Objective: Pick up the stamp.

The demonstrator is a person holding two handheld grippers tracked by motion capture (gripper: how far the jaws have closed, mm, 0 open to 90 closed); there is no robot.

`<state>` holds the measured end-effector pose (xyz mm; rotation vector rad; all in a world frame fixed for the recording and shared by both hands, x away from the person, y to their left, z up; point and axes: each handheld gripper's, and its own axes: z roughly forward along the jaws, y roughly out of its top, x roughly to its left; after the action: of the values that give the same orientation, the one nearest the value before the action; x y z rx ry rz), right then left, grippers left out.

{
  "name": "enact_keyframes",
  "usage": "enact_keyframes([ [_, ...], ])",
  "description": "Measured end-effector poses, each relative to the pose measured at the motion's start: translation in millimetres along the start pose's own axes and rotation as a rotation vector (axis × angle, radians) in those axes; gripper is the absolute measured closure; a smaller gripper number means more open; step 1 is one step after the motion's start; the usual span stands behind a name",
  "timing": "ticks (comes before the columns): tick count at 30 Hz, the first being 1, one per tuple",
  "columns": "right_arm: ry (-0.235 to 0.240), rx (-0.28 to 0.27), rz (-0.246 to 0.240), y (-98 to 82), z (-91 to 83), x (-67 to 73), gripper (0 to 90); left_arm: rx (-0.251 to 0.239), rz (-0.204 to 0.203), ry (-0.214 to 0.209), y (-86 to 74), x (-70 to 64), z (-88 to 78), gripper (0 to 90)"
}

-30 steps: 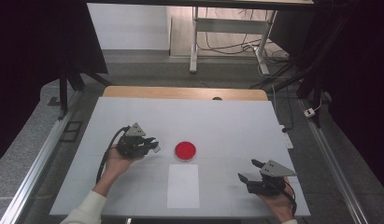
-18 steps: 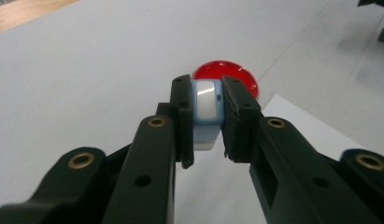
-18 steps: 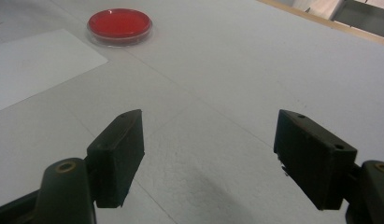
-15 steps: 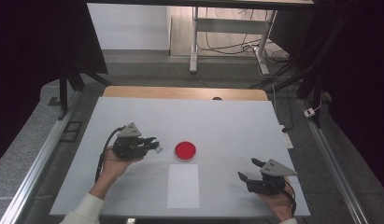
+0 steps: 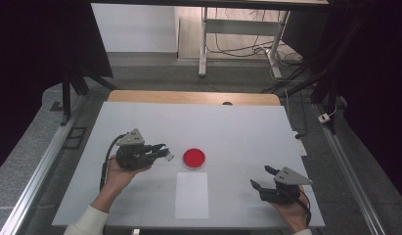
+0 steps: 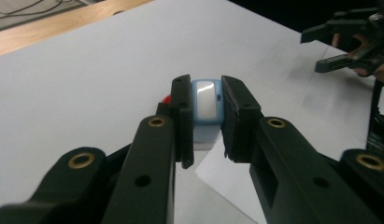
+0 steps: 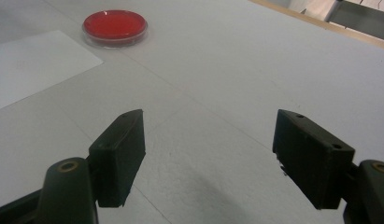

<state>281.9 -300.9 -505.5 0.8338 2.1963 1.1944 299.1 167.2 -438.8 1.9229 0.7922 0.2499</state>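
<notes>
Landmark: red dish (image 5: 194, 158), round, shallow, clear-rimmed, flat on white table (image 5: 247, 127), near its middle.

Left gripper (image 5: 165, 152): held in left hand (image 5: 121, 169), just left of red dish, raised off the table surface, pointing toward the dish. Jaws nearly closed, clamped on small light-blue block (image 6: 207, 100) with white oblong face; block pinched between the two pads, upright, near their tips. In the high view, block (image 5: 168, 155) seen as a pale speck at the jaw tips, close to the dish's left rim, apart from it. Black cable looping down from gripper body beside the forearm, white sleeve at bottom edge.

Right gripper (image 5: 262, 178): held in right hand (image 5: 291, 213), well to the right of red dish and nearer the person. Jaws spread wide, nothing between them, bare table beneath; in the right gripper view, red dish (image 7: 115, 25) far off at upper left.

White paper sheet (image 5: 191, 195): rectangular, flat, just in front of red dish on the person's side, between the two grippers.

Wooden strip (image 5: 193, 97): along far table edge, well beyond red dish.
</notes>
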Motion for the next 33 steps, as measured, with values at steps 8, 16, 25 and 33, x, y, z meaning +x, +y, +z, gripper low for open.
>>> enact_keyframes([
  [8, 0.006, 0.002, -0.005, -0.9, -0.4, 1.1, 25.0, -0.03, 0.019, -0.036, 7.9, -14.8, -1.7, 75.6],
  [16, -0.004, 0.005, -0.002, -2.5, -4.4, 2.8, 25.2, -0.04, 0.034, -0.083, 14.1, -27.8, 7.1, 75.6],
  [25, -0.008, 0.008, -0.001, -4.2, -6.5, 4.0, 25.2, -0.023, 0.048, -0.1, 17.9, -38.8, 21.7, 75.6],
  [33, -0.001, 0.016, -0.009, -4.3, -3.9, 5.4, 25.3, 0.008, 0.045, -0.095, 15.7, -43.6, 37.5, 75.6],
])
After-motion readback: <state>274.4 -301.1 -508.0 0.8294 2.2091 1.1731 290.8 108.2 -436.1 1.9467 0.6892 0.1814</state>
